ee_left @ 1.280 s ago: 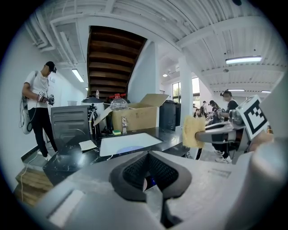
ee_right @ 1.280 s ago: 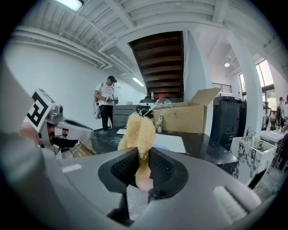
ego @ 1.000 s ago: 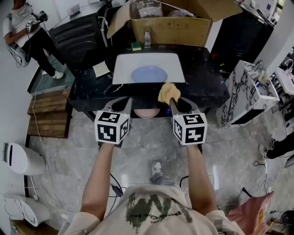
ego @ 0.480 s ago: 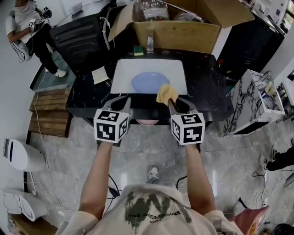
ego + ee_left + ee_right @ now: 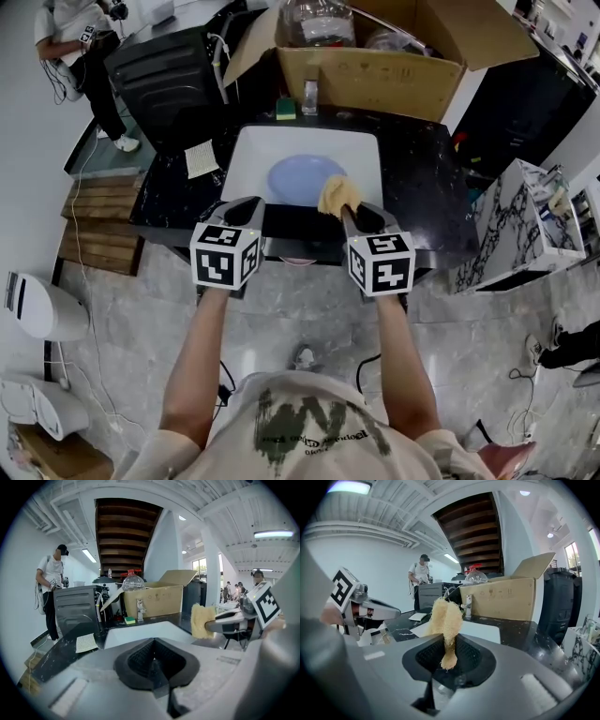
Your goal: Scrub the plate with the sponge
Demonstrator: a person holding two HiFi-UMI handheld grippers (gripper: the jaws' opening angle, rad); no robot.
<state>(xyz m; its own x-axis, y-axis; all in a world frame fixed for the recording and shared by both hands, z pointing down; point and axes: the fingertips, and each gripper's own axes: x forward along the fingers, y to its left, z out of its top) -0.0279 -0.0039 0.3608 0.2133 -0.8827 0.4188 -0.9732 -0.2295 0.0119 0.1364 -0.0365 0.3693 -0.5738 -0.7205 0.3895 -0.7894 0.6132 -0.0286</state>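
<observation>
A round blue plate [image 5: 302, 178] lies in the white sink [image 5: 253, 150] set in a black counter. My right gripper [image 5: 354, 214] is shut on a shaggy yellow sponge [image 5: 338, 194], which hangs over the sink's near right edge beside the plate's rim. From the right gripper view the sponge [image 5: 446, 619] sticks up from between the jaws of the right gripper [image 5: 449, 657]. My left gripper [image 5: 246, 210] hovers at the sink's near left edge. Its jaws [image 5: 153, 657] are together with nothing between them. The left gripper view also shows the sponge [image 5: 200, 620] at the right.
A faucet [image 5: 310, 97] and a green sponge [image 5: 286, 110] stand behind the sink, in front of an open cardboard box [image 5: 375, 56]. A mesh pad [image 5: 202, 157] lies on the counter's left. A black case [image 5: 164, 66] and a person [image 5: 80, 33] are at the far left, a marbled cabinet [image 5: 534, 216] at the right.
Both grippers have moved forward towards the sink. The sponge went from in front of the counter's near edge to over the sink's edge beside the plate.
</observation>
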